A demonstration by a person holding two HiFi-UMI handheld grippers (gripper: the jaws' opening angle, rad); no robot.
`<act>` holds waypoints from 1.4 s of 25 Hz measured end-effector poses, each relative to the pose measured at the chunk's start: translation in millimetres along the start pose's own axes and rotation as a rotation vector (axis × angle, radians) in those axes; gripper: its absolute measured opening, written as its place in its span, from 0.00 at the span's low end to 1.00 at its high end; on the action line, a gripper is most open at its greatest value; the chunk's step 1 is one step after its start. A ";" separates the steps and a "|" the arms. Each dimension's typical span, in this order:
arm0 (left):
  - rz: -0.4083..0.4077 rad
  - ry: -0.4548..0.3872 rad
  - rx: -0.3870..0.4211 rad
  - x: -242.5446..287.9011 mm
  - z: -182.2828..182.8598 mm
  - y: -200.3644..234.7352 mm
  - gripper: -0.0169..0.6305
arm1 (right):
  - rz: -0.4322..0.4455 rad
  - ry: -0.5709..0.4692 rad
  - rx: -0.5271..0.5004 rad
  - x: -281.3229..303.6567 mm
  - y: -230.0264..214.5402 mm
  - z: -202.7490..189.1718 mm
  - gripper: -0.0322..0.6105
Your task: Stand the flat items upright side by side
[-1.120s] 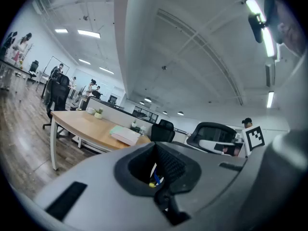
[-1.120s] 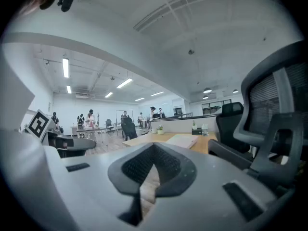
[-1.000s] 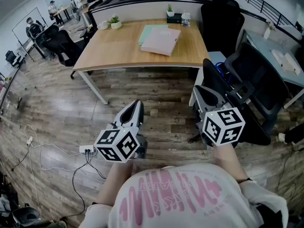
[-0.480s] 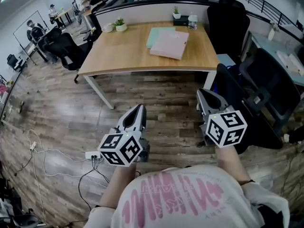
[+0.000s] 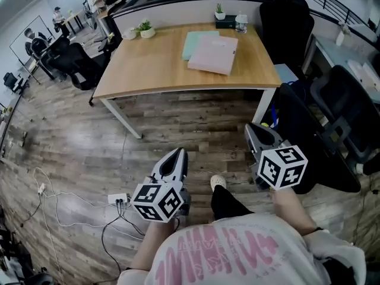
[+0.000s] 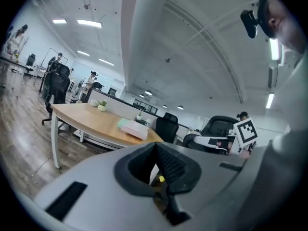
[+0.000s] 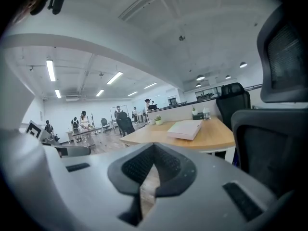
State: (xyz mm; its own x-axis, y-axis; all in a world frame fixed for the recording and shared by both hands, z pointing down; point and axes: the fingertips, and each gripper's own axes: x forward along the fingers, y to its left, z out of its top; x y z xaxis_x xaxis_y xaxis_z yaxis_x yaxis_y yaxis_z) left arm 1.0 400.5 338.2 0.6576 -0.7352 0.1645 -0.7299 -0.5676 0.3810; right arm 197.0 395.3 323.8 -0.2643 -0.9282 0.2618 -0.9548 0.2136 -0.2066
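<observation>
Two flat items lie stacked on the wooden desk [image 5: 148,70]: a pink one [image 5: 214,53] on top of a pale green one [image 5: 195,39]. The same stack [image 6: 134,127] shows small in the left gripper view, and the pink item [image 7: 185,129] in the right gripper view. My left gripper [image 5: 179,155] hangs over the floor, well short of the desk, shut and empty. My right gripper [image 5: 252,132] is held beside it near the desk's right front leg, also shut with nothing in it.
Black office chairs [image 5: 335,117] stand close on the right. A potted plant [image 5: 145,29], a smaller plant [image 5: 219,10] and a bottle [image 5: 240,22] sit along the desk's back edge. A power strip with cables [image 5: 118,199] lies on the floor at the left. My foot [image 5: 218,183] shows between the grippers.
The desk has come nearer in the head view, and a foot has stepped into sight between the grippers. Both grippers stay shut and have dropped lower in the view.
</observation>
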 end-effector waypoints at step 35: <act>0.099 0.067 -0.085 283.5 60.6 130.3 0.03 | 0.024 0.069 0.008 272.7 -160.7 58.3 0.05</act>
State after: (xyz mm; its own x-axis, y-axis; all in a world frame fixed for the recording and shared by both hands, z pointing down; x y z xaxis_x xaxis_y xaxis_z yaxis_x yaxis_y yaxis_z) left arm 81.0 95.6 379.3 0.5963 -0.7579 0.2646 -0.7752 -0.4580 0.4351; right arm 286.3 90.1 373.4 -0.2958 -0.8998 0.3207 -0.9472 0.2327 -0.2207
